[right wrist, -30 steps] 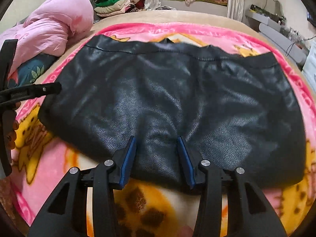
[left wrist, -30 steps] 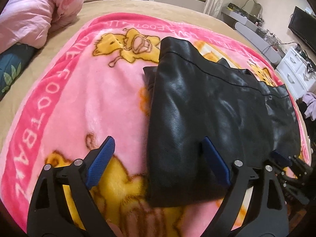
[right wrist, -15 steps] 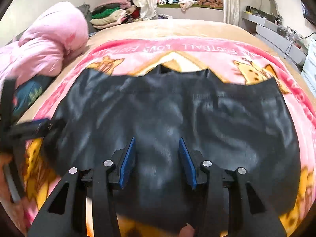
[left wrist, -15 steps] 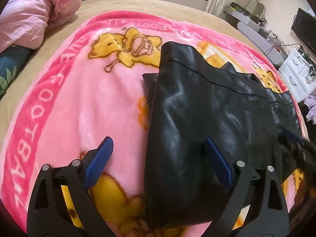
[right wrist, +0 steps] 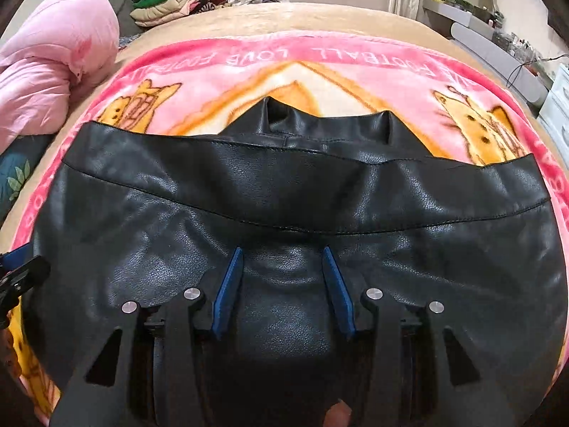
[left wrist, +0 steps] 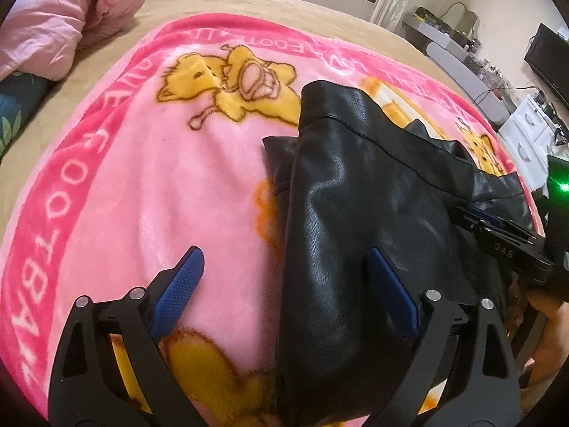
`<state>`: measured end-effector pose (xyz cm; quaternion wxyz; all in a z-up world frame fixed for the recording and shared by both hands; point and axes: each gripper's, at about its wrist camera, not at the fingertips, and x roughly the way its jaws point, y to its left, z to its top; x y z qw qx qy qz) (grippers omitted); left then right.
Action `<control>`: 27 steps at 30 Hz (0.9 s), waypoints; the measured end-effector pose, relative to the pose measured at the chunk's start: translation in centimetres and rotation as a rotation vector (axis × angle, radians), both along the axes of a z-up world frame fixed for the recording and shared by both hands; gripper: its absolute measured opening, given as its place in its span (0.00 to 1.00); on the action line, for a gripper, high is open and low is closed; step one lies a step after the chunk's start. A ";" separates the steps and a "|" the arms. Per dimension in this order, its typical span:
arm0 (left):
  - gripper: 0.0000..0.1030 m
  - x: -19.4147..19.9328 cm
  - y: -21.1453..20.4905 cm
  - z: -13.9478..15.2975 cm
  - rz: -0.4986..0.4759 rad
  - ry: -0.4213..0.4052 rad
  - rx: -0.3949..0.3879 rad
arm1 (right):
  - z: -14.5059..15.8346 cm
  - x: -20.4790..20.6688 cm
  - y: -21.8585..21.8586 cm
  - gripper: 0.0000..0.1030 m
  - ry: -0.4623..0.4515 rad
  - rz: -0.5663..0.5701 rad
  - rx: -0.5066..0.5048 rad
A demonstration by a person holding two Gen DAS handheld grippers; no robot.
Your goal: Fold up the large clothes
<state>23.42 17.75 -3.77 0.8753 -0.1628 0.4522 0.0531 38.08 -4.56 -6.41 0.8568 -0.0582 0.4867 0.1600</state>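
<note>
Likely a home bedroom: bed (right wrist: pixel 338 17), pink quilt (right wrist: pixel 53 71), television (left wrist: pixel 547 60).

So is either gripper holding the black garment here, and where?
Neither. The left gripper gapes over the black garment's left edge; the right gripper hovers open above its middle.

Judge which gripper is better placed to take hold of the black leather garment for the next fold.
Right, probably. The right gripper sits over the middle of the black leather garment, leather bulging between its jaws. The left gripper straddles the garment's side edge, one finger over the pink blanket.
</note>
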 end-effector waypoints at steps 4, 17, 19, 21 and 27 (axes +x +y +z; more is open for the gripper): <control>0.84 0.5 0.5 -0.6 -0.007 0.007 -0.045 | 2.7 -2.7 -1.3 0.45 -0.070 0.040 0.082; 0.78 3.0 1.8 -1.6 -0.054 0.040 -0.211 | 3.0 -18.9 6.0 0.71 -0.303 0.541 -0.071; 0.77 3.1 1.9 -1.8 -0.056 0.046 -0.228 | 1.7 -19.5 7.7 0.71 -0.335 0.580 -0.166; 0.77 3.2 2.1 -2.0 -0.060 0.051 -0.246 | 0.4 -19.7 9.4 0.71 -0.363 0.607 -0.243; 0.77 3.3 2.9 -2.7 -0.063 0.062 -0.319 | -1.7 -18.8 12.8 0.74 -0.472 0.643 -0.402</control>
